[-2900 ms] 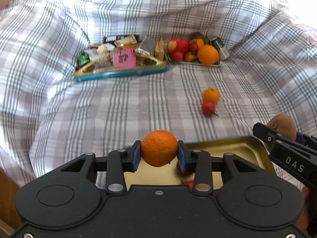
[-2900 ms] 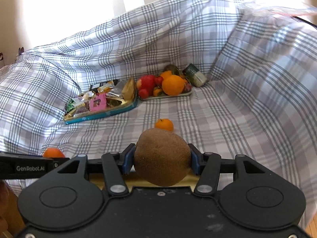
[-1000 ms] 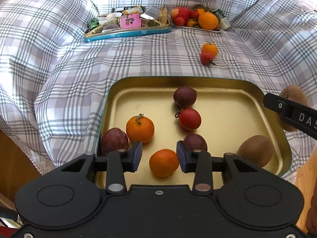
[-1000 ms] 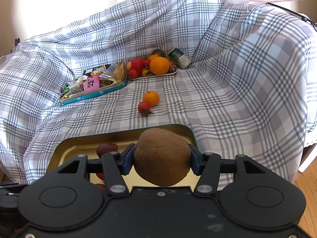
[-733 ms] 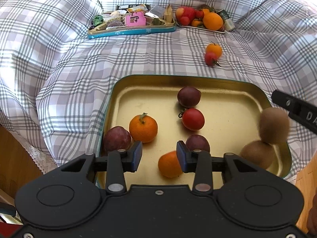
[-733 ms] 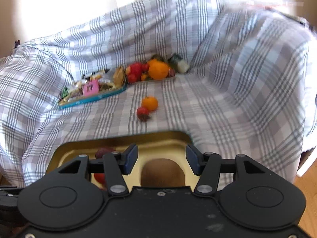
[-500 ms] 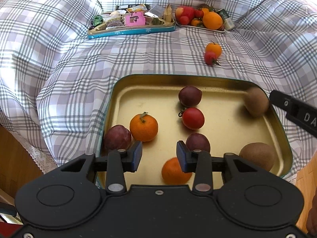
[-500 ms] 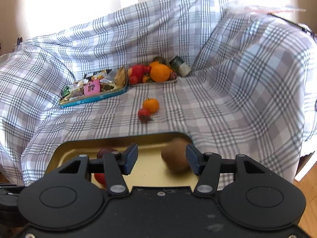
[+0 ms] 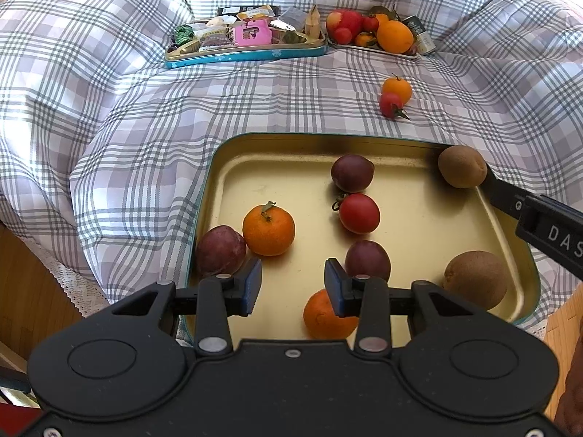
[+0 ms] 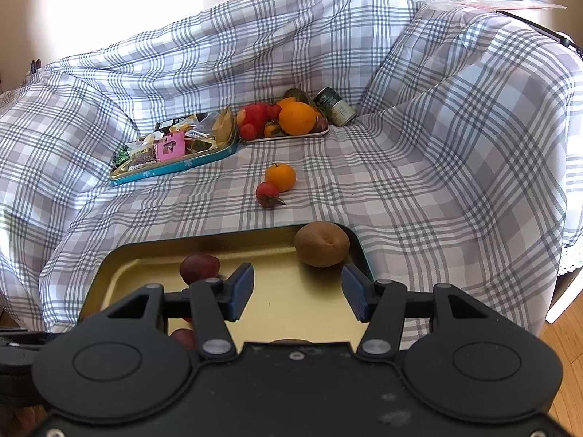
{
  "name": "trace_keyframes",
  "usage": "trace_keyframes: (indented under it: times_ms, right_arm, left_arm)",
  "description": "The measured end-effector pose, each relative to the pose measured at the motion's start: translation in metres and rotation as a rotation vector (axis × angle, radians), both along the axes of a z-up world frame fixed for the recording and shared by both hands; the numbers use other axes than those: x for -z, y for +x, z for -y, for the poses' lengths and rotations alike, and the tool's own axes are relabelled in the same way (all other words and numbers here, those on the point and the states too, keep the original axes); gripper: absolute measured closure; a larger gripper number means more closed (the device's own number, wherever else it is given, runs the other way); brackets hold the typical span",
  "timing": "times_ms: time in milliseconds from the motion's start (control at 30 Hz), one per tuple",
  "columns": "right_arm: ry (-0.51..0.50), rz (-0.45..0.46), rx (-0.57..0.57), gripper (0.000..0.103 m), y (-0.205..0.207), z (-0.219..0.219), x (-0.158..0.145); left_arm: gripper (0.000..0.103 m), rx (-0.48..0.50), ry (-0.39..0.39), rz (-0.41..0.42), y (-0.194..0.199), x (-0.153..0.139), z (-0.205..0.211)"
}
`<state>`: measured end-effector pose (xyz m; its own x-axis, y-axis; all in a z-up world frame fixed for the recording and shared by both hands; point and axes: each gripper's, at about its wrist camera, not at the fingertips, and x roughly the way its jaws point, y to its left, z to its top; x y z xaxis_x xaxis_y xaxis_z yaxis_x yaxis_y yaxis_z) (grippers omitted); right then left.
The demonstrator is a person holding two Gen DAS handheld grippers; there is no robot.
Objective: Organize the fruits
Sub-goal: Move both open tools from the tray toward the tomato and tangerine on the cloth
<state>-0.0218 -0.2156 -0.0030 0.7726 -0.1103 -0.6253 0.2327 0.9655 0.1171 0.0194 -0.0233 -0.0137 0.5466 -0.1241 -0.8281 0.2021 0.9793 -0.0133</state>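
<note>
Left wrist view: a gold tray [image 9: 430, 233] is shown on a checked cloth [image 9: 145, 109], close under the left tongs [image 9: 292, 286], whose jaws stand parted and empty. Listed inside the tray: three dark plums, one at the left wall [image 9: 220, 251], one at the far middle [image 9: 352, 173], one beside the right pad [image 9: 367, 260]; a stemmed mandarin [image 9: 268, 229]; a second mandarin [image 9: 328, 315] partly hidden beneath the right pad; a red tomato [image 9: 359, 213]; a kiwi [image 9: 475, 279] near the right wall; a second kiwi [image 9: 462, 166] in the far right corner, against the rim.

Right wrist view: the right tongs [image 10: 297, 296] are likewise parted, nothing between the pads; the corner kiwi lies just beyond them.

Outstanding: a loose mandarin [image 9: 397, 89] and a small tomato [image 9: 391, 105], touching one another on the cloth beyond the tray. A snack tin [image 9: 247, 49] and a fruit plate [image 9: 371, 48] are set at the back.

Handling, as judged: both loose fruits are light, round and apt to roll on the soft cloth. The tomato is thin-skinned, smooth and easily crushed; it is best taken across its widest part, clear of the stalk, with gentle closure. The mandarin is firmer, its peel yielding slightly; a hold across the middle is advised.
</note>
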Motion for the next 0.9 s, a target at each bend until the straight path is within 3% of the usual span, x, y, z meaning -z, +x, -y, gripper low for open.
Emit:
trace_keyframes:
  times_ms: [900]
  right_arm:
    - [0.015,-0.055,-0.035,0.045,0.0043,-0.0015,0.0080]
  left_arm:
    - [0.055,-0.053,0.014,0.029,0.0024,-0.0007,-0.0043]
